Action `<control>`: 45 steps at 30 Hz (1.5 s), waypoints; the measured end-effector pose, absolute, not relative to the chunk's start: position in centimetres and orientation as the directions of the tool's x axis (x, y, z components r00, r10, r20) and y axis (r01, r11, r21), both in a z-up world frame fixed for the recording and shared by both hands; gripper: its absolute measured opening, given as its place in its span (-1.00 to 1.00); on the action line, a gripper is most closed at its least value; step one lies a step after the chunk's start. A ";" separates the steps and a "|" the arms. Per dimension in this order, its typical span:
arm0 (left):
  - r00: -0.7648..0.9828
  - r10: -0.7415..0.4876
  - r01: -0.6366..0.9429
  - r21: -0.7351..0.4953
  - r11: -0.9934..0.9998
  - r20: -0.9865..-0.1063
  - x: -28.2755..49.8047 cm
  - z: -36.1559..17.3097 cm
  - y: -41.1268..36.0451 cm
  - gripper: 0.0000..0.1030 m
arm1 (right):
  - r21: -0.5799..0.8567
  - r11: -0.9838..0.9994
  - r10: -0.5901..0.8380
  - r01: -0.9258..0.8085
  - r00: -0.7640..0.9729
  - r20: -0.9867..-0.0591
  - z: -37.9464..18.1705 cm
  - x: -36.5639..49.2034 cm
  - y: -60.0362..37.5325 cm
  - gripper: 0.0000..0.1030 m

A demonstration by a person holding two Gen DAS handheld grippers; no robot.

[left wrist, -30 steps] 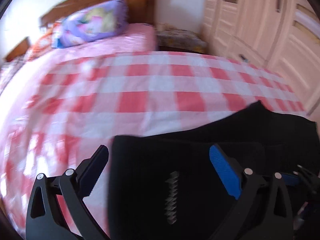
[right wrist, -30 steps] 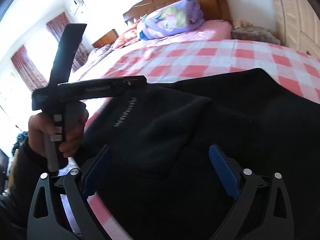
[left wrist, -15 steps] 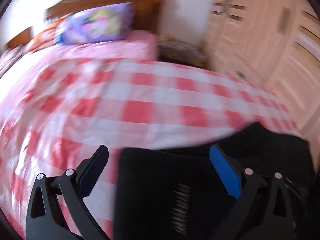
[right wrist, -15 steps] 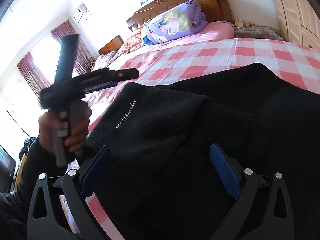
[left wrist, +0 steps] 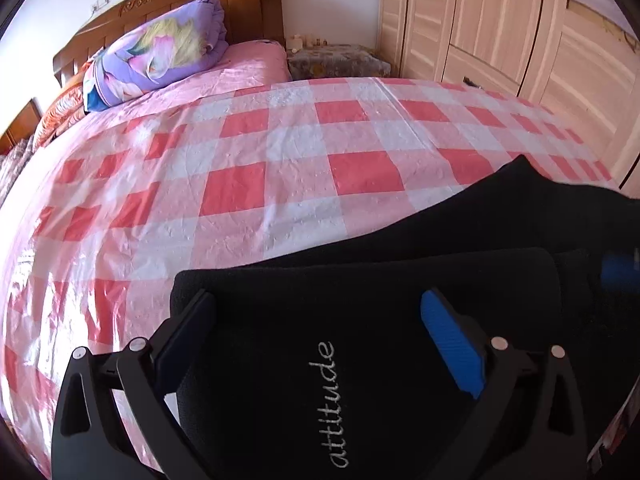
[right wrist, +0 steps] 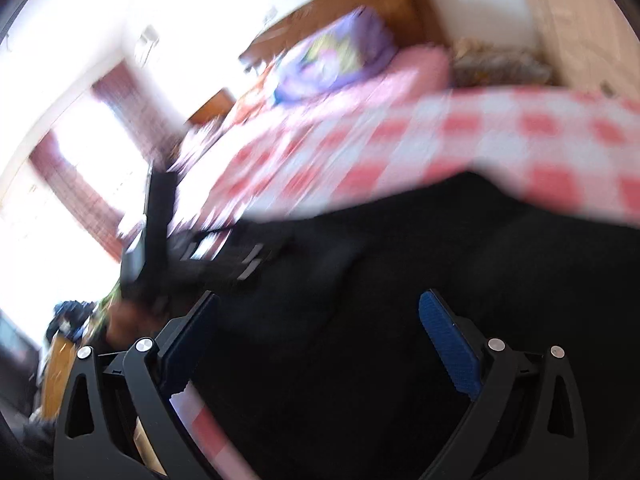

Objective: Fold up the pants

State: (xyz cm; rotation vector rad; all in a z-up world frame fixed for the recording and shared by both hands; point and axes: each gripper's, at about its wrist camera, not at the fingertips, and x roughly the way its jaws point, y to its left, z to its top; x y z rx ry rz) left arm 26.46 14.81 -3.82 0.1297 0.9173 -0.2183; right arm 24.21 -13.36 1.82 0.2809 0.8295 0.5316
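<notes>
Both wrist views look low and close over the black pants toward the shared headboard.

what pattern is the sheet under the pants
Red, pink and white checks on the sheet under the black pants; left wrist view shows it best.

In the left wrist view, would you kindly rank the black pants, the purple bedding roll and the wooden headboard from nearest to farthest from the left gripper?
1. Black pants: lying right between the open fingers of the left gripper.
2. Purple bedding roll: far up the bed, upper left.
3. Wooden headboard: behind the roll, against the wall.
</notes>
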 end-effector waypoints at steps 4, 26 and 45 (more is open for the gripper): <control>0.597 -0.101 0.235 0.053 0.971 -0.796 26.7 -3.9 14.4 0.97 | 0.477 0.867 0.476 -0.143 0.515 -0.713 -1.3 29.3 -17.4 0.88; 0.784 -0.088 0.184 0.095 0.978 -0.614 20.9 1.4 17.4 0.97 | 0.378 0.900 0.424 -0.218 0.640 -0.641 3.5 19.6 -20.6 0.91; 0.766 0.020 0.185 0.249 0.951 -0.643 10.6 -2.1 16.2 0.96 | 0.147 0.981 0.192 -0.125 0.673 -0.714 0.1 9.1 -25.7 0.91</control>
